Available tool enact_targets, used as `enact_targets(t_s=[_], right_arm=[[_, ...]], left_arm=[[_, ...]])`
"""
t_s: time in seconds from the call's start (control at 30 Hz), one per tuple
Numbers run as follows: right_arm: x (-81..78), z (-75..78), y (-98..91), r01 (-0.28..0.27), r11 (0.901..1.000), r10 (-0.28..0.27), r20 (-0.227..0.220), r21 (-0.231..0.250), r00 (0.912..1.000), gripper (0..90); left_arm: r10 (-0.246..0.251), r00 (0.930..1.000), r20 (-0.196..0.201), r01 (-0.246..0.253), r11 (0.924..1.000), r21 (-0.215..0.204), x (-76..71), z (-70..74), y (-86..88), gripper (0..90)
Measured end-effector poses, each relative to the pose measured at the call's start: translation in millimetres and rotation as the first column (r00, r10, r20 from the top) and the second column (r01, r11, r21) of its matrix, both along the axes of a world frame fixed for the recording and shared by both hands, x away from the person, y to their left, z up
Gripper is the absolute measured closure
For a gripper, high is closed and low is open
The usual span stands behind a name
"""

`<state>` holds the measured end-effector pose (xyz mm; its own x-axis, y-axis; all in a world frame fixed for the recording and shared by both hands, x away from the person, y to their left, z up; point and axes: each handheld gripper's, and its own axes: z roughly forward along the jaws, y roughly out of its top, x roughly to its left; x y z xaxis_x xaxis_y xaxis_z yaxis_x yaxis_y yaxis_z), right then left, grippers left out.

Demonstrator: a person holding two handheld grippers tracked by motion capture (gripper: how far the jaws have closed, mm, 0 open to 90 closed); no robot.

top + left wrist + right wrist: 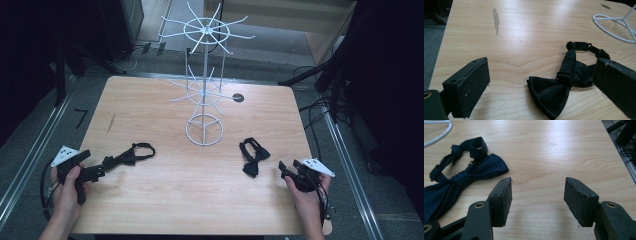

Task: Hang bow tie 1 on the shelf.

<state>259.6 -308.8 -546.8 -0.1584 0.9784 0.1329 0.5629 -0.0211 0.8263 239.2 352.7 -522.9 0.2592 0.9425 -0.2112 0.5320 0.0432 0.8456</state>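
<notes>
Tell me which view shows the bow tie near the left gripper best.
The left gripper view: the black bow tie lies large between the open jaws, its strap and clasps plain. The high view shows it small and dark beside the left gripper. The right gripper view looks at a different, navy bow tie.

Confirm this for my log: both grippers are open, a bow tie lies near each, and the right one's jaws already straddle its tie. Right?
Not quite. The left gripper straddles its bow tie, as the left gripper view shows. The right gripper is open over bare table, its tie off to one side.
</notes>
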Motion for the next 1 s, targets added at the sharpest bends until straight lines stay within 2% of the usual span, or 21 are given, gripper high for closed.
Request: enact_targets(t_s=[0.13,0.23,0.27,0.4,0.53,0.73,0.8,1.0], right_arm=[[-0.6,4.1,4.7,-0.019,0.9997,0.019,0.023,-0.013,0.9996,42.2],[-2.4,12.1,13.5,-0.041,0.9988,0.042,0.056,-0.026,0.9976,42.2],[-4.2,17.2,19.7,-0.054,0.9975,0.057,0.078,-0.045,0.9953,42.1],[-5.6,24.4,27.1,-0.058,0.9963,0.064,0.102,-0.064,0.9927,42.1],[-4.7,27.8,30.7,-0.067,0.9955,0.075,0.11,-0.067,0.9912,42.2],[1.9,37.0,42.6,-0.088,0.9931,0.096,0.112,-0.078,0.9891,42.3],[5.2,40.4,46.8,-0.095,0.9917,0.106,0.125,-0.086,0.9865,42.2],[20.0,47.9,56.3,-0.103,0.9895,0.115,0.119,-0.101,0.9862,42.4]], left_arm=[[0.01,1.0,0.0,-0.01,0.9999,0.007,-0.3,0.2,-0.6,1.5],[0.025,0.9997,-0.008,-0.025,0.9996,0.013,0.3,0.1,-0.6,1.5],[0.032,0.9993,-0.018,-0.032,0.9993,0.022,1.8,0.0,-1.4,1.5],[0.041,0.999,-0.015,-0.04,0.9981,0.047,2.8,0.2,-4.8,1.5],[0.051,0.9987,-0.01,-0.05,0.9976,0.049,2.8,0.3,-5.1,1.5],[0.091,0.9959,-0.002,-0.091,0.9953,0.033,4.5,0.3,-4.0,1.5],[0.085,0.9964,-0.002,-0.085,0.9958,0.034,4.5,0.3,-4.3,1.5],[0.085,0.9964,0.007,-0.085,0.9951,0.05,4.2,0.4,-6.1,1.5]])
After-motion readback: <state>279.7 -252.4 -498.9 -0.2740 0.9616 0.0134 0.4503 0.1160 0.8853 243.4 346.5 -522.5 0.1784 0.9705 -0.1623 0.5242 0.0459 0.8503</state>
